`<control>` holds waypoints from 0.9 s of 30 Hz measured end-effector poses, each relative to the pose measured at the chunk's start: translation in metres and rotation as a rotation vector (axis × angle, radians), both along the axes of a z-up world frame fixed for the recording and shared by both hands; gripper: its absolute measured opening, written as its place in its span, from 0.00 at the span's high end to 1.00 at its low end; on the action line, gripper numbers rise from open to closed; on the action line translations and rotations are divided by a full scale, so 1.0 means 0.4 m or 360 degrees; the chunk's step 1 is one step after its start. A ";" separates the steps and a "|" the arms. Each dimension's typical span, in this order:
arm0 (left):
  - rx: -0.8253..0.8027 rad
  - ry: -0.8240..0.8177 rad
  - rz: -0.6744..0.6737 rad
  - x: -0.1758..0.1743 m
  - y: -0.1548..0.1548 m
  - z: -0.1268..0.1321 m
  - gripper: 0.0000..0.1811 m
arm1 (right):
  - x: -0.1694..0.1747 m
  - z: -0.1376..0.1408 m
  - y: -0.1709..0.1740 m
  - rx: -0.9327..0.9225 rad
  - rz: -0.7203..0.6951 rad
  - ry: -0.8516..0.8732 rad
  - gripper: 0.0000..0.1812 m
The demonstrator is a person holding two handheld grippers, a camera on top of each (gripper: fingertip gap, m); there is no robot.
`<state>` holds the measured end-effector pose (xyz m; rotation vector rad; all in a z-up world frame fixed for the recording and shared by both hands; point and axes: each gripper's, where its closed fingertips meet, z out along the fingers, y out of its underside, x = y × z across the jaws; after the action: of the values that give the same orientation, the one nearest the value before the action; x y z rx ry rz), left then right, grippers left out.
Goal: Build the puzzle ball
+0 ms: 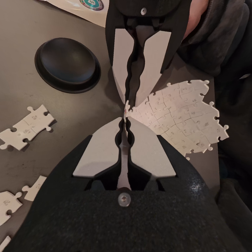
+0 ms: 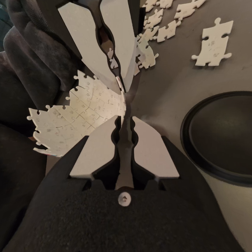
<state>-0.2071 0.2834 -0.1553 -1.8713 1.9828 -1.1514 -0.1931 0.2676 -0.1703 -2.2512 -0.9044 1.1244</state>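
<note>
Both grippers meet tip to tip over the table edge. Your left gripper (image 1: 124,121) is clamped on the curved puzzle shell's (image 1: 184,117) rim; your right gripper (image 1: 128,101), jaws pinched together, holds a loose piece (image 1: 127,109). Line tabs up, press gently, keep the shell steady.

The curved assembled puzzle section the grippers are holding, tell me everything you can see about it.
The assembled puzzle section is a curved shell of many interlocked white pieces, seemingly thin plastic or card, small printed marks on its concave side. Its outer edges are jagged with tabs and notches; the ball is far from closed. It is held up above the dark table, near the table's edge. The left hand-held gripper and right hand-held gripper both pinch its narrow end, where a hint of colour shows on the edge.
</note>
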 end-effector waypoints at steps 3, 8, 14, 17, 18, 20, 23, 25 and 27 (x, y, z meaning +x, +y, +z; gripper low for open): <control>0.0019 -0.0004 0.0006 0.000 0.002 0.002 0.99 | 0.015 -0.002 -0.016 -0.0076 0.0006 -0.0042 0.93; 0.0021 -0.0006 0.0006 0.002 0.000 0.003 0.99 | 0.012 0.001 -0.036 -0.0166 0.0029 0.0012 0.99; 0.0001 -0.0017 -0.0007 0.001 -0.007 0.008 0.99 | 0.016 -0.004 -0.028 -0.0189 -0.0010 0.0002 1.00; -0.0019 -0.0010 -0.0008 -0.002 -0.010 0.010 0.94 | 0.017 -0.006 -0.026 -0.0195 -0.0013 0.0005 1.00; -0.0022 -0.0007 -0.0006 -0.003 -0.009 0.010 0.94 | 0.017 -0.006 -0.025 -0.0192 -0.0015 0.0004 1.00; -0.0026 -0.0005 -0.0008 -0.004 -0.009 0.010 0.94 | 0.017 -0.002 -0.024 -0.0184 -0.0018 0.0015 1.00; -0.0009 0.0002 -0.0021 -0.007 -0.011 0.009 0.97 | 0.020 0.023 -0.010 -0.0122 -0.0051 0.0082 1.00; -0.0010 -0.0009 -0.0016 -0.006 -0.012 0.014 0.95 | 0.028 0.052 0.003 -0.0051 -0.0085 0.0151 0.99; -0.0016 -0.0012 -0.0012 -0.008 -0.012 0.017 0.93 | 0.035 0.074 0.008 -0.0010 -0.0108 0.0211 0.97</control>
<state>-0.2102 0.2786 -0.1484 -1.8633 1.9853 -1.1711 -0.1791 0.2710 -0.1408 -2.1666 -0.7668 1.2302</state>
